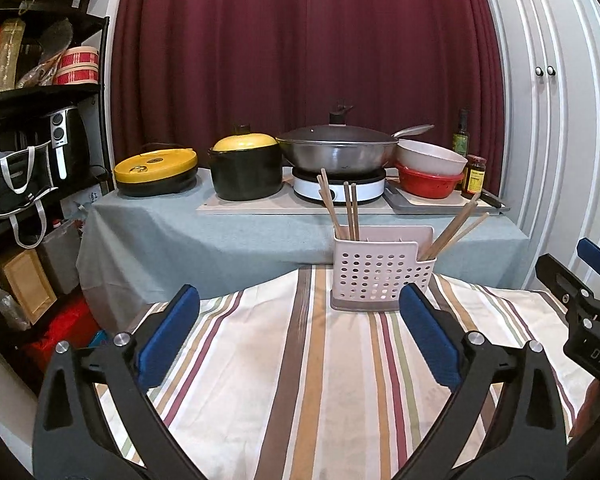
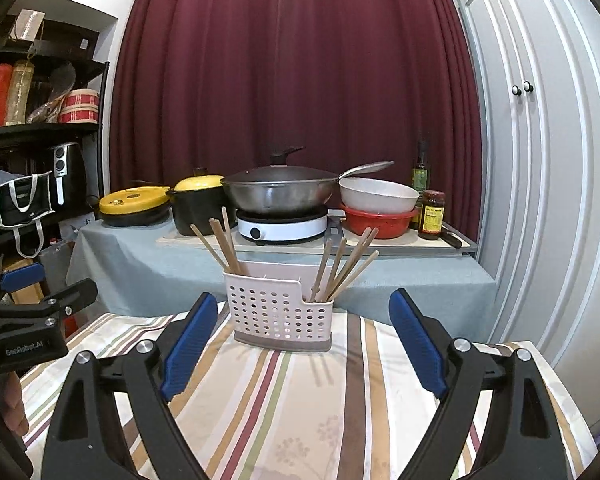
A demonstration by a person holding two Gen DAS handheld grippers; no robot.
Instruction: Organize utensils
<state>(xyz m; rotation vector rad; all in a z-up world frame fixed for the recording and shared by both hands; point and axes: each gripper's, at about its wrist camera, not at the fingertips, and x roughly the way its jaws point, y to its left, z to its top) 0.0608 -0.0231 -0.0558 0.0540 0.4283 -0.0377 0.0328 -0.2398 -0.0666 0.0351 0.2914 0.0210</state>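
The left hand-held gripper (image 1: 300, 332) hangs over the striped worktop (image 1: 260, 380) with its blue pads spread wide and nothing between them. The right hand-held gripper (image 2: 298, 340) is likewise wide apart and holds nothing. The perforated utensil holder (image 1: 382, 276) stands upright on the far part of the worktop, beyond both grippers and touching neither; in the left wrist view it sits just ahead of the right pad. Wooden chopsticks (image 2: 224, 242) lean in its left compartment, and more chopsticks (image 2: 346, 266) fan out of the lower right compartment. Beyond, a wok (image 2: 280, 192) rests on a burner.
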